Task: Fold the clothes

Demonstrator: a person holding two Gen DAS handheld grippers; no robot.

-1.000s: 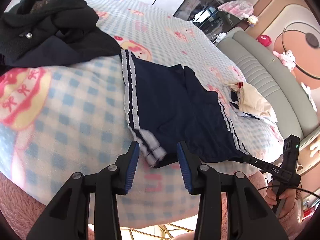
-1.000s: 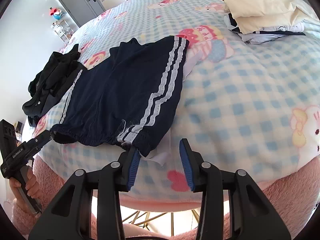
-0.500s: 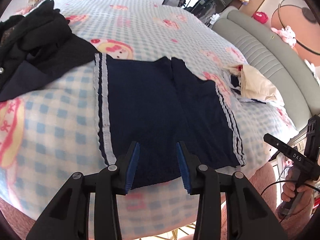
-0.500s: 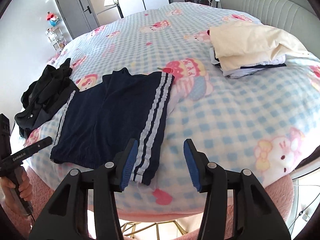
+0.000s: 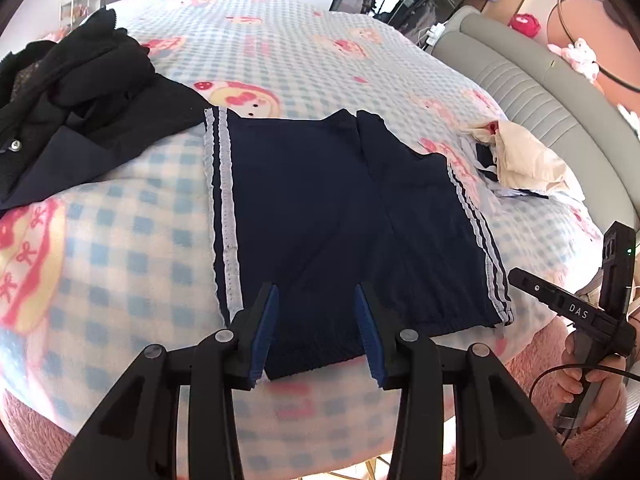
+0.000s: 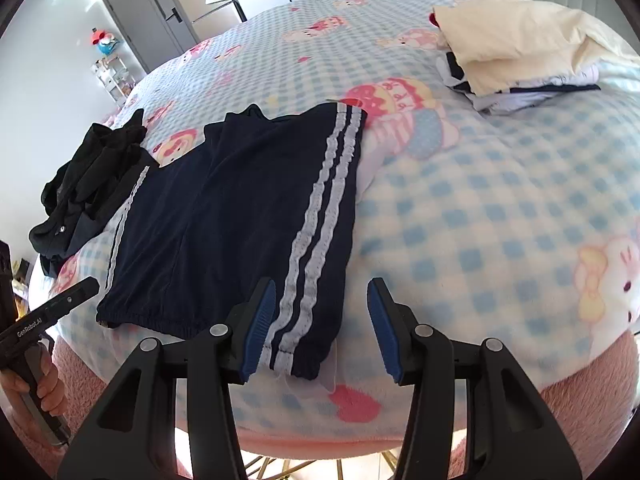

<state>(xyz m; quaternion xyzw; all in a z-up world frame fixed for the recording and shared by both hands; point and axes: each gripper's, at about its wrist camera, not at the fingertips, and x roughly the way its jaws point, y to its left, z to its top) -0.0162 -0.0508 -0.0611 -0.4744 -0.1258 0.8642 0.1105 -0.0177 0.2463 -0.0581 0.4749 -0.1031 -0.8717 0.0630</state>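
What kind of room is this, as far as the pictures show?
Most likely a bedroom: the navy shorts lie on a bed with a checked cartoon blanket, a padded grey headboard runs beside it, and plush toys sit behind.

Left wrist view: looks from the near bed edge forward over the navy shorts [image 5: 344,216], near their waistband.
Right wrist view: same edge, more to the right, near the striped side.
Shared: shorts [image 6: 224,216], black clothes pile [image 5: 80,96], cream pile [image 6: 516,40].
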